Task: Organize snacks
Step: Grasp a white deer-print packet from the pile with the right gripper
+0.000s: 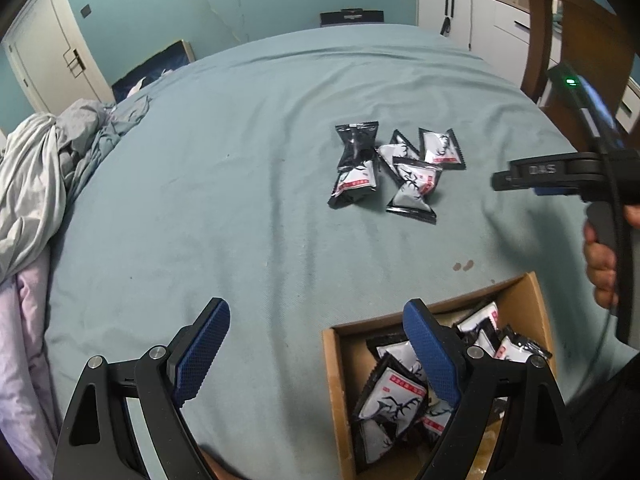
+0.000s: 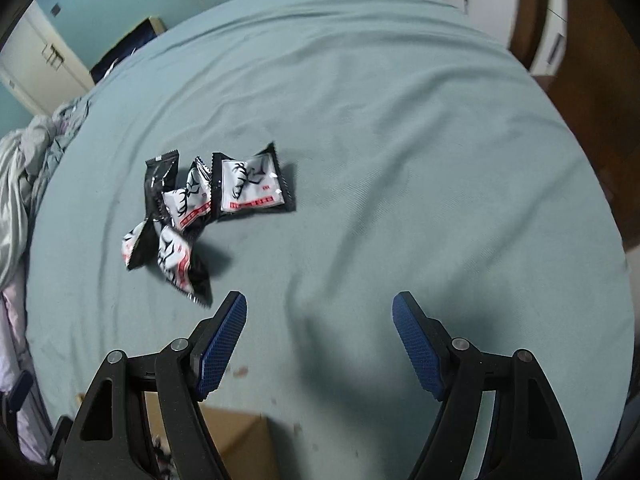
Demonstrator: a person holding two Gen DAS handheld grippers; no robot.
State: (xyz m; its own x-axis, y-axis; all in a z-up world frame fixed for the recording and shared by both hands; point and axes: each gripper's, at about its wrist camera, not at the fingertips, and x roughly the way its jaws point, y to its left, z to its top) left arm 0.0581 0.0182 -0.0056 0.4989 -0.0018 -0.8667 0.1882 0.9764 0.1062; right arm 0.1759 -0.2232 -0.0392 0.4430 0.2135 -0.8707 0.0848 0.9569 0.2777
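Note:
Several black-and-white snack packets (image 1: pixel 396 170) lie in a loose pile on the teal bed sheet; the pile also shows in the right wrist view (image 2: pixel 208 208). A brown cardboard box (image 1: pixel 334 380) at the near right holds several more packets (image 1: pixel 394 400). My left gripper (image 1: pixel 316 320) is open and empty, its right finger over the box's left part. My right gripper (image 2: pixel 320 308) is open and empty above bare sheet, right of the pile. It shows from the side in the left wrist view (image 1: pixel 500 180), held by a hand.
Crumpled grey and lilac bedding (image 1: pixel 36 184) lies at the left edge of the bed. White cabinets (image 1: pixel 460 12) and a wooden frame (image 1: pixel 576 40) stand at the far right. The box corner (image 2: pixel 240 440) sits under my right gripper.

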